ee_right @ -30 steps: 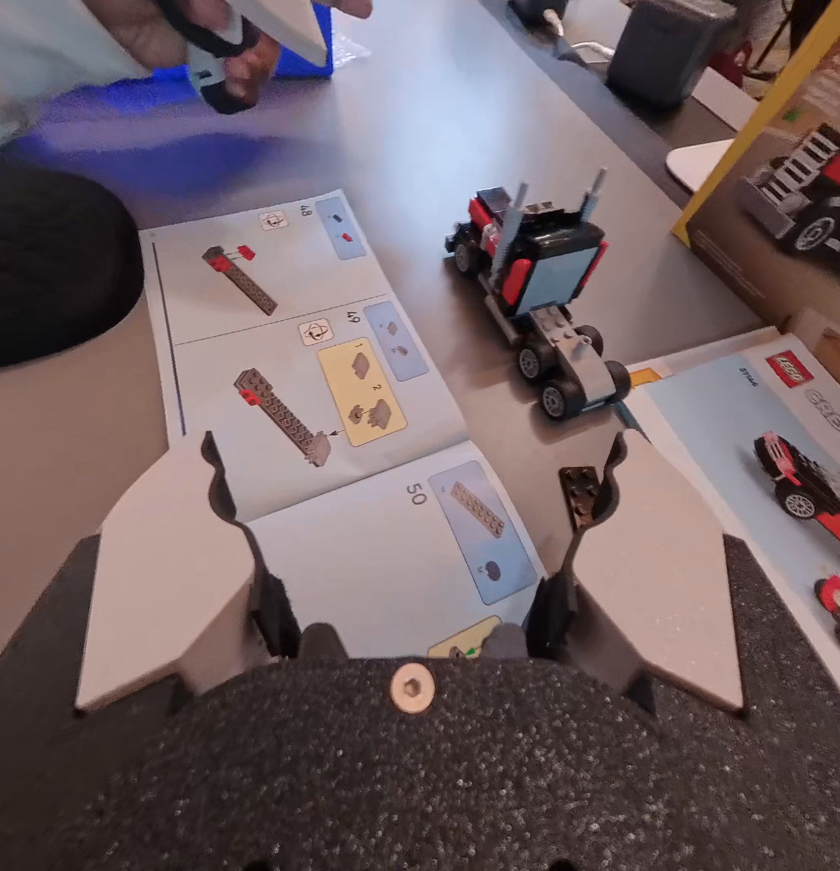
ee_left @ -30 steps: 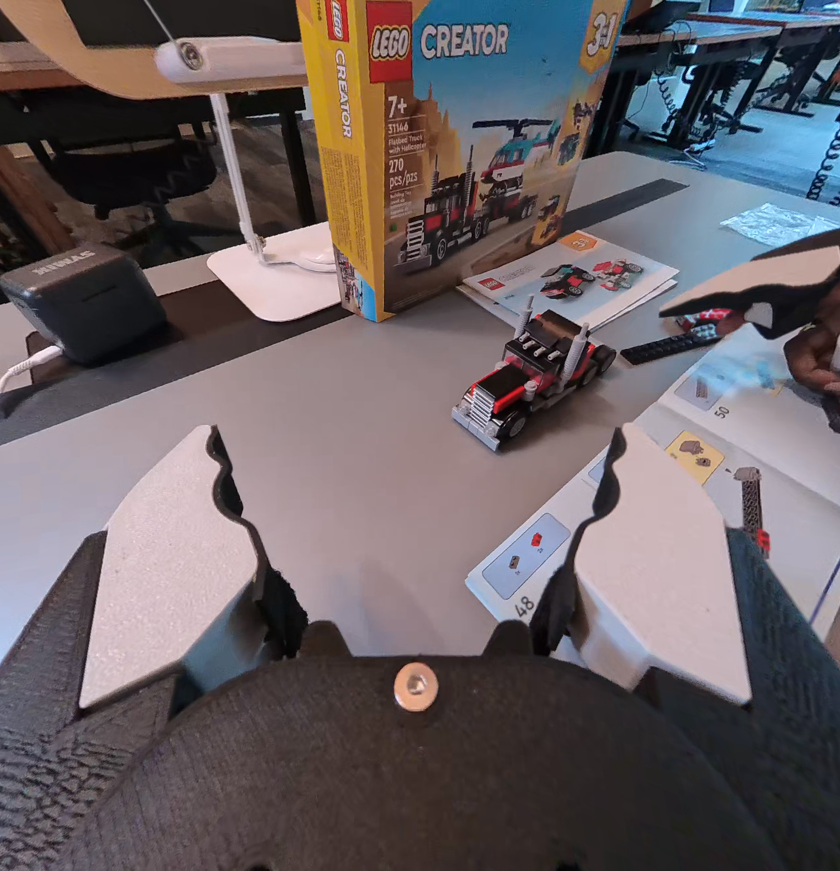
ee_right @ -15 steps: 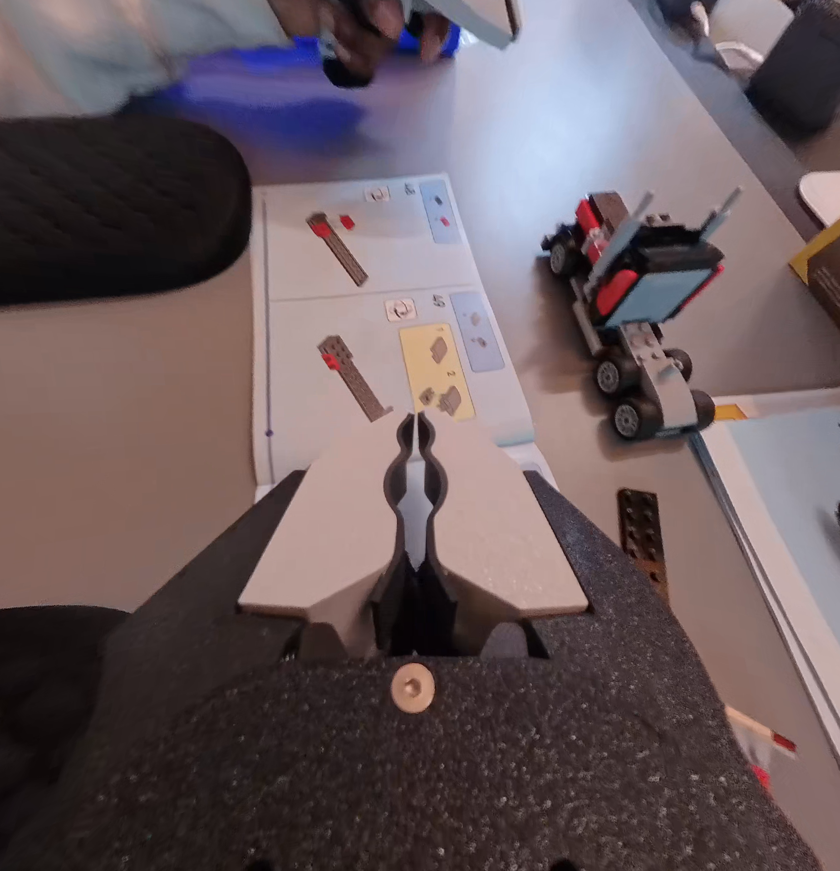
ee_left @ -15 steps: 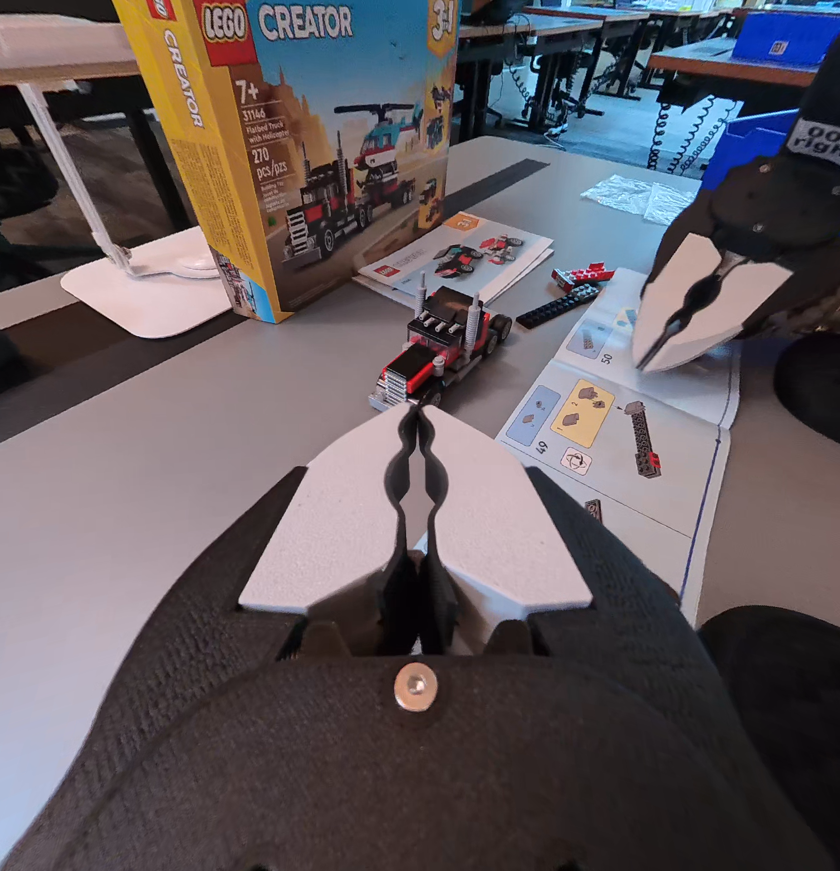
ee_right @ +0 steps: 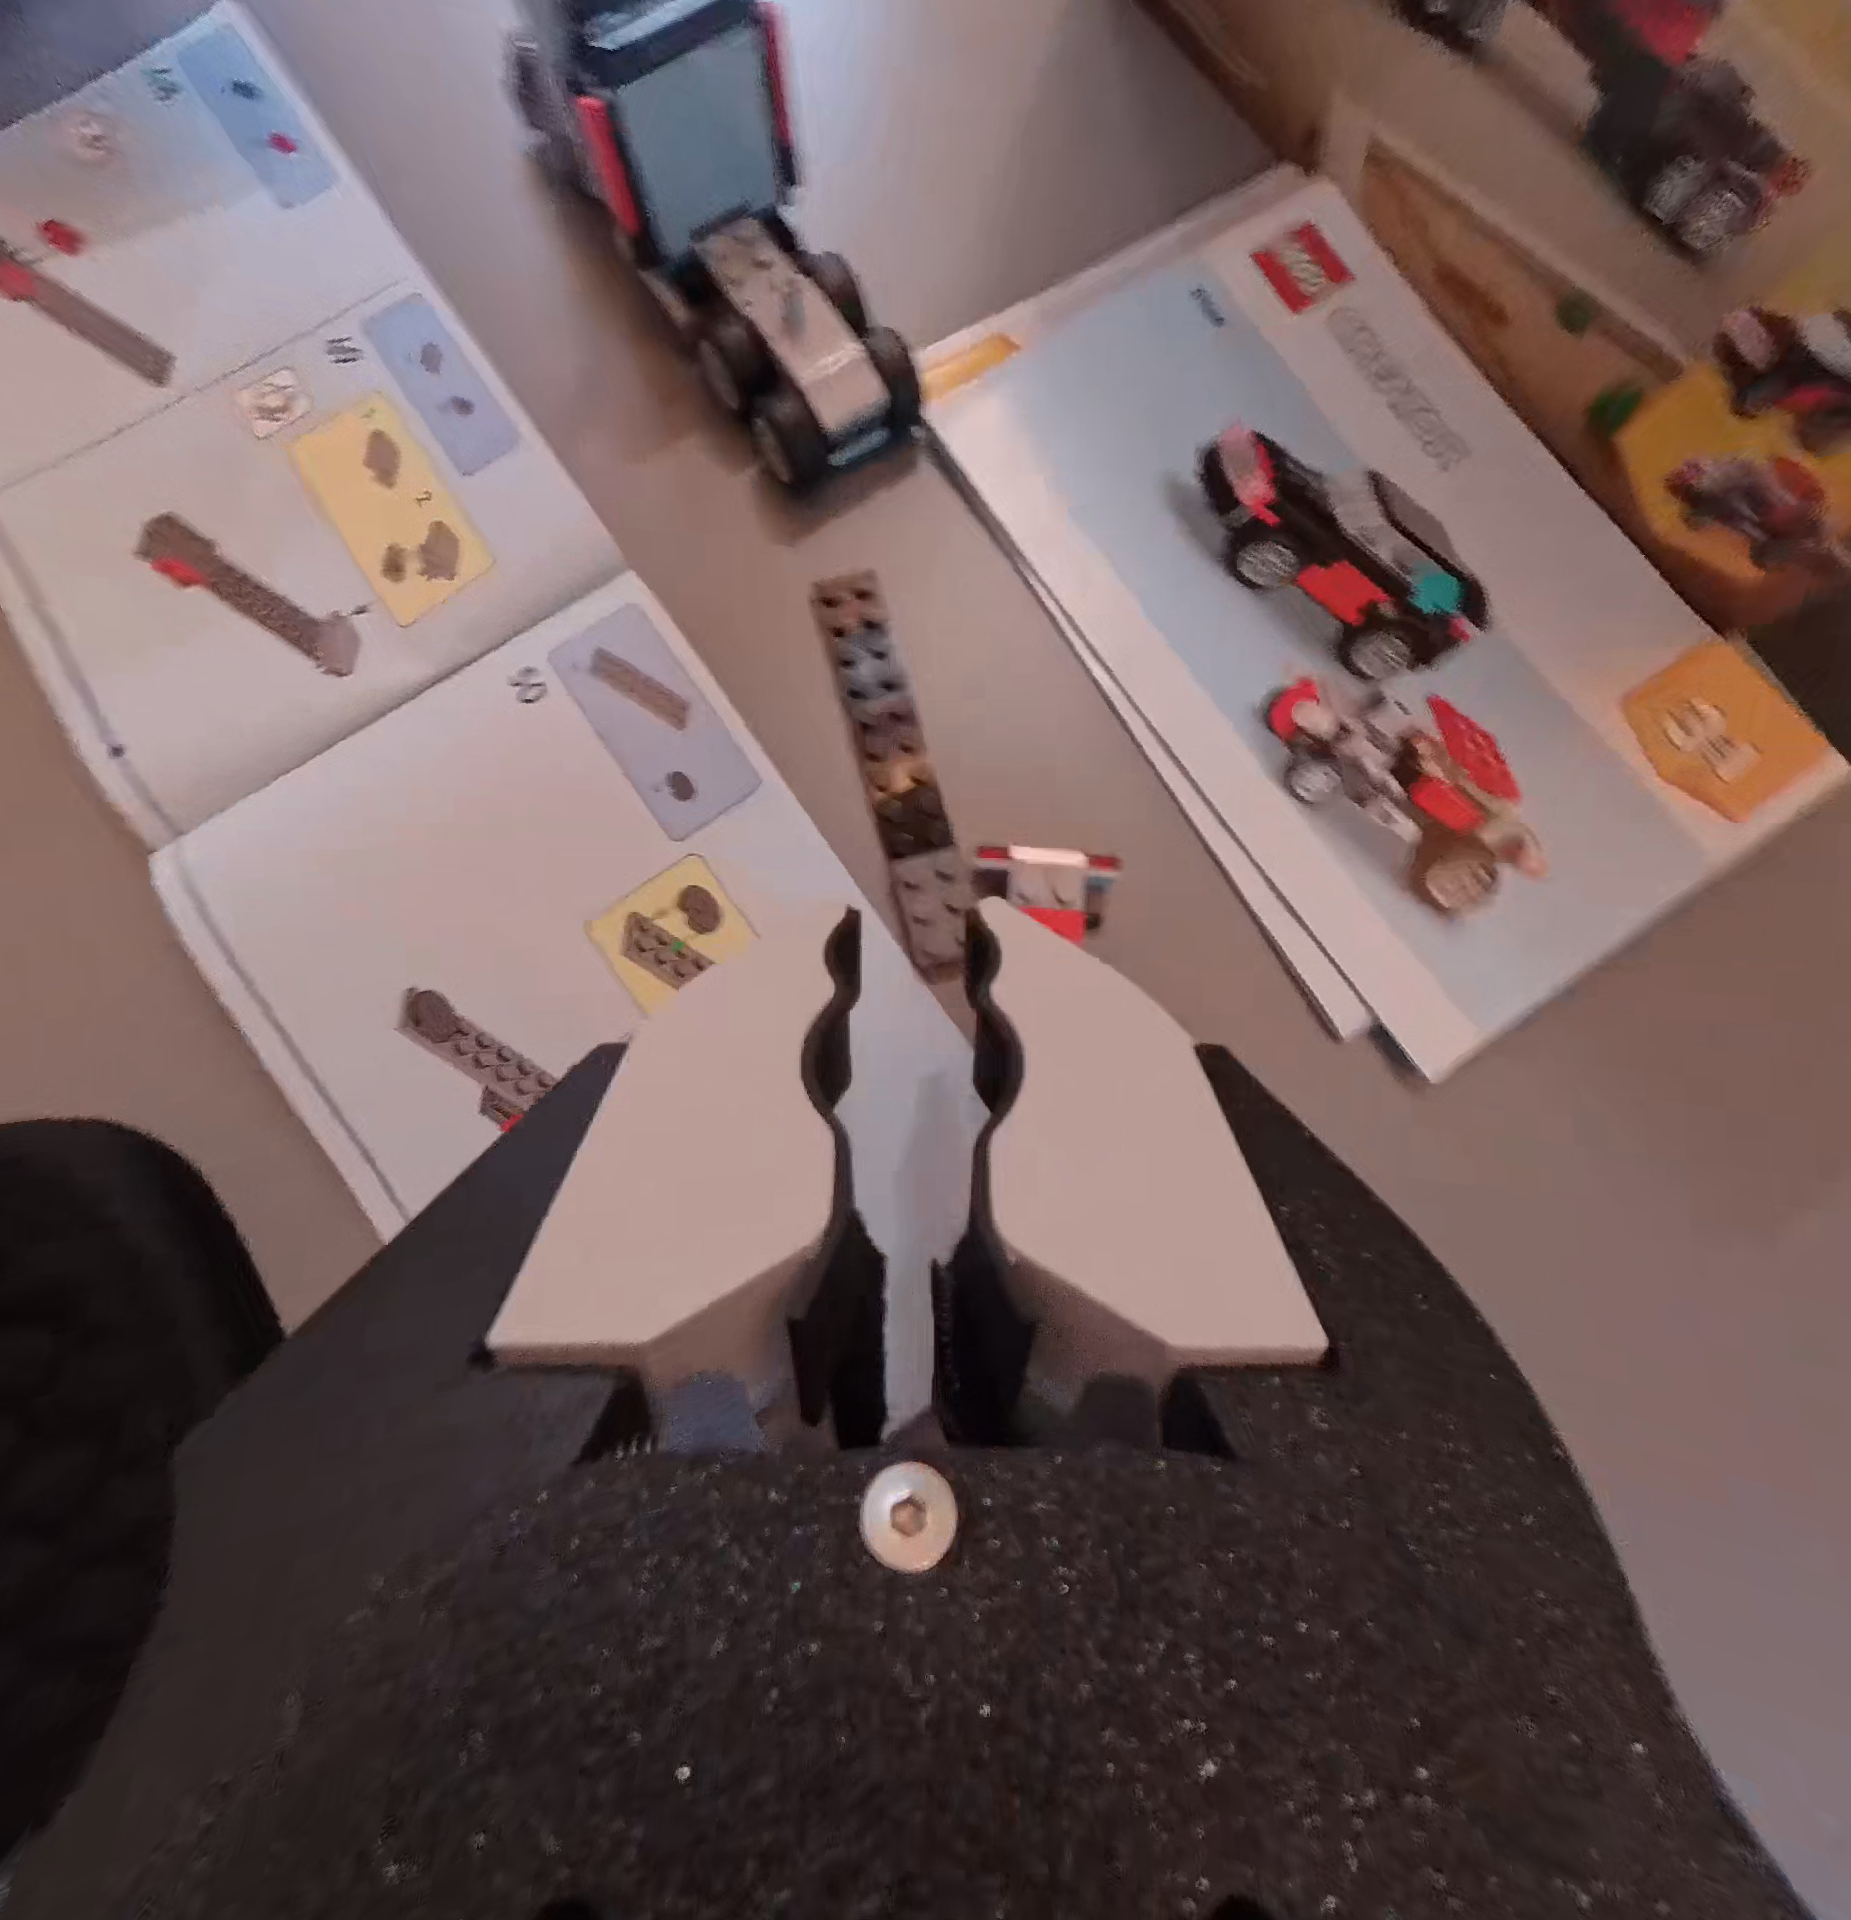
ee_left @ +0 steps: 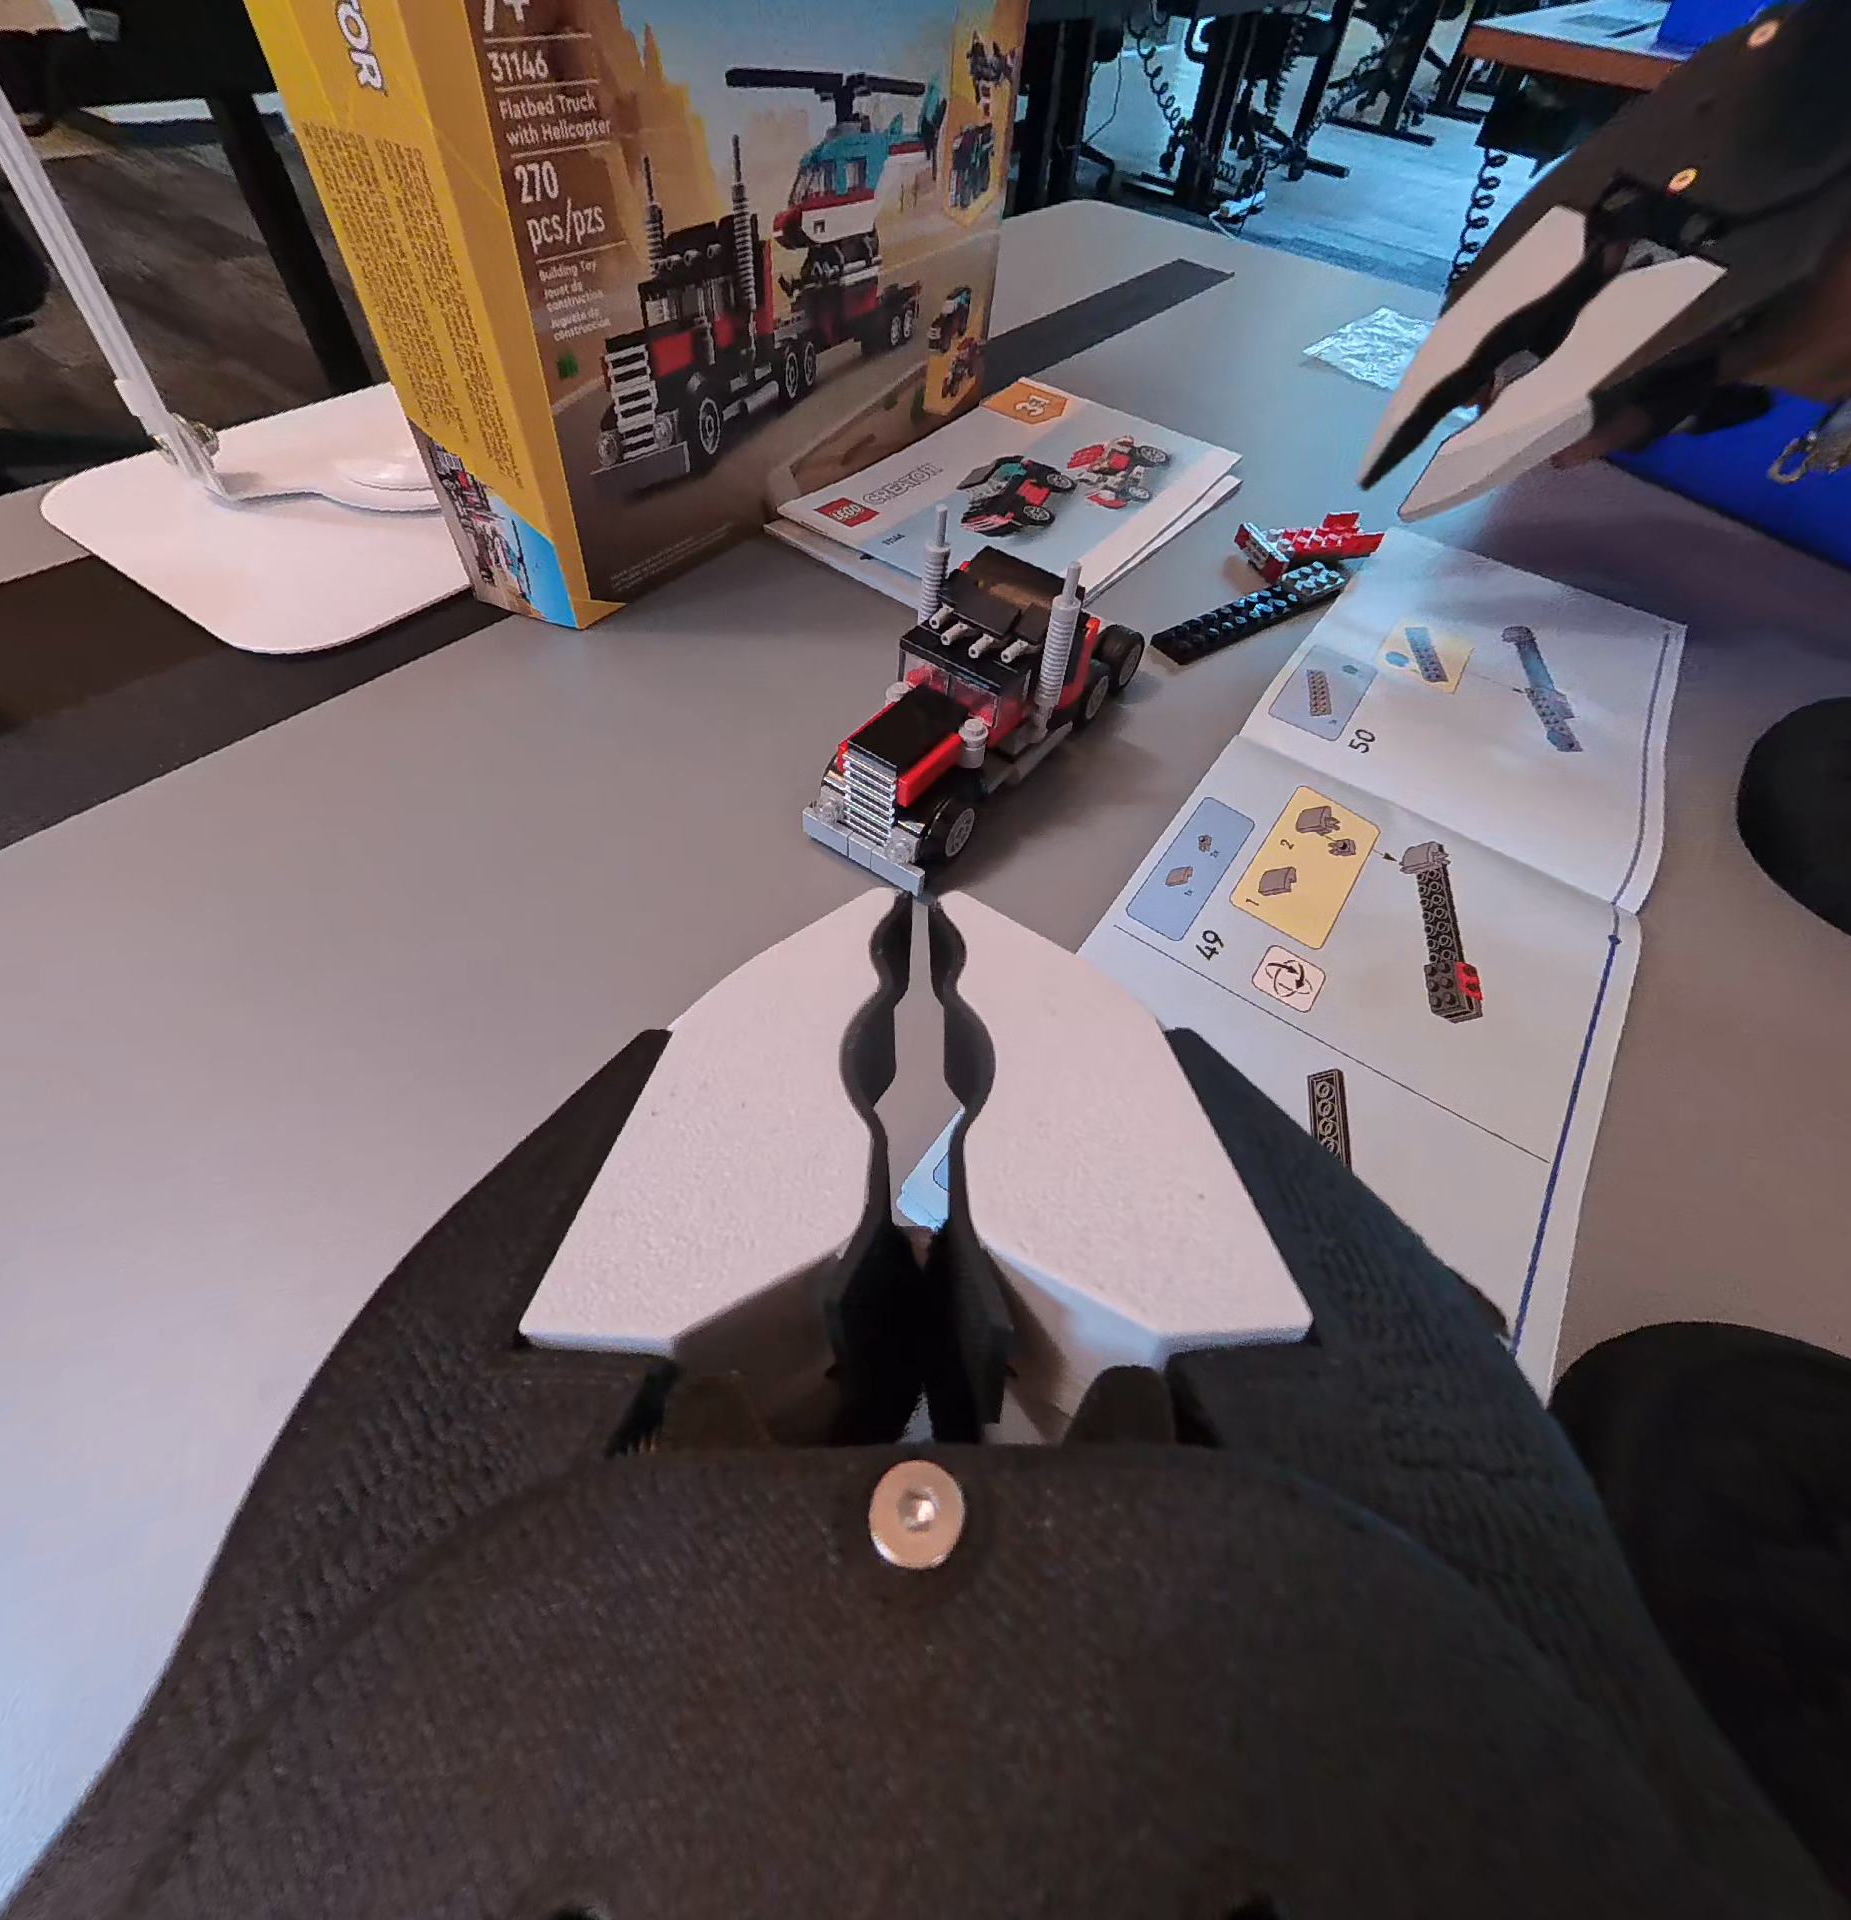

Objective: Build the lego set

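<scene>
A built red and black lego truck [ee_left: 962, 717] stands on the grey table [ee_left: 381, 935]. My left gripper [ee_left: 916, 906] is shut and empty, with its tips just short of the truck's front bumper. A long black plate [ee_left: 1243, 613] and a small red piece [ee_left: 1305, 540] lie behind the truck. In the right wrist view my right gripper [ee_right: 916, 920] has its jaws slightly apart and empty, just short of the near end of the long plate [ee_right: 890, 748], with the red piece [ee_right: 1046, 883] beside it. The truck's rear [ee_right: 734, 229] is farther off. The right gripper also shows in the left wrist view [ee_left: 1409, 488].
An open instruction booklet [ee_left: 1420, 831] lies right of the truck with a small dark plate [ee_left: 1328, 1117] on it. A closed booklet [ee_left: 1014, 488] and the upright set box [ee_left: 672, 260] stand behind. A white lamp base [ee_left: 256, 520] is at the left. Black padded objects [ee_left: 1814, 810] are at the right edge. The left gripper's tips are roughly 30 cm from the right gripper's. My right gripper is the nearer one to the red piece [ee_right: 1046, 883]: about 4 cm, against 30 cm.
Both grippers went from wide open to closed. The left moved toward the truck's front. The right swung over to the long plate and its jaws have parted slightly.
</scene>
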`<state>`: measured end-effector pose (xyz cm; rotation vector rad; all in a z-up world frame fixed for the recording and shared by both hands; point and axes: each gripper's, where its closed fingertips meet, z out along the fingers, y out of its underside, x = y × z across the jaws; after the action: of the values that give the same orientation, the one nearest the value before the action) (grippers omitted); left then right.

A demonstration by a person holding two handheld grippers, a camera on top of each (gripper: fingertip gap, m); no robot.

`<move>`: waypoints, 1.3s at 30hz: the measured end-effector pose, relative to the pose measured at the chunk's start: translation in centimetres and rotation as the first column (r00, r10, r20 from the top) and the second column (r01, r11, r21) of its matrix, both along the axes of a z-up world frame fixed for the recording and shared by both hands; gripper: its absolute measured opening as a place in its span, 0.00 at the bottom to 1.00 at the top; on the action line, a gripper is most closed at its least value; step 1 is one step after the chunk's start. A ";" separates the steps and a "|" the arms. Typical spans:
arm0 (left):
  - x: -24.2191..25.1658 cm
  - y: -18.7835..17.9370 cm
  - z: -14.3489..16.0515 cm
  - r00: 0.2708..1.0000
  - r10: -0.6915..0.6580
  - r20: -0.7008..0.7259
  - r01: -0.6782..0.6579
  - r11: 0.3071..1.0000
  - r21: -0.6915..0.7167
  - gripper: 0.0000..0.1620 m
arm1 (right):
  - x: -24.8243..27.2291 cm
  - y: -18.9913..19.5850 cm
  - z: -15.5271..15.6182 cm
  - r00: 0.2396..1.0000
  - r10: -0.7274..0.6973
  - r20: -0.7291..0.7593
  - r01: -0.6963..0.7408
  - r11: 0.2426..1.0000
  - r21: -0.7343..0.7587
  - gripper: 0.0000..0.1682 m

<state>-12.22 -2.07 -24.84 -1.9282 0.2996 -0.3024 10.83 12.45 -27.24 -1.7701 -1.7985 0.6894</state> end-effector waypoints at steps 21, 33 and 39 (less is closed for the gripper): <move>0.2 -0.1 -0.8 0.999 -0.024 -0.021 0.023 0.999 -0.039 0.04 | -1.2 0.6 -3.8 0.989 0.049 0.139 -0.046 0.999 -0.023 0.11; 0.4 0.1 -1.1 1.000 -0.016 -0.017 0.016 0.999 -0.039 0.05 | -1.2 -0.8 0.3 1.000 -0.018 -0.005 0.018 1.000 0.015 0.10; 0.5 0.2 -1.1 1.000 -0.017 -0.024 0.016 0.999 -0.040 0.05 | -0.8 -5.4 1.9 0.998 -0.010 -0.068 0.009 1.000 -0.023 0.10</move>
<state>-11.72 -1.90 -25.92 -1.9703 0.3281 -0.2982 9.98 7.06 -25.33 -1.7478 -1.7426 0.7596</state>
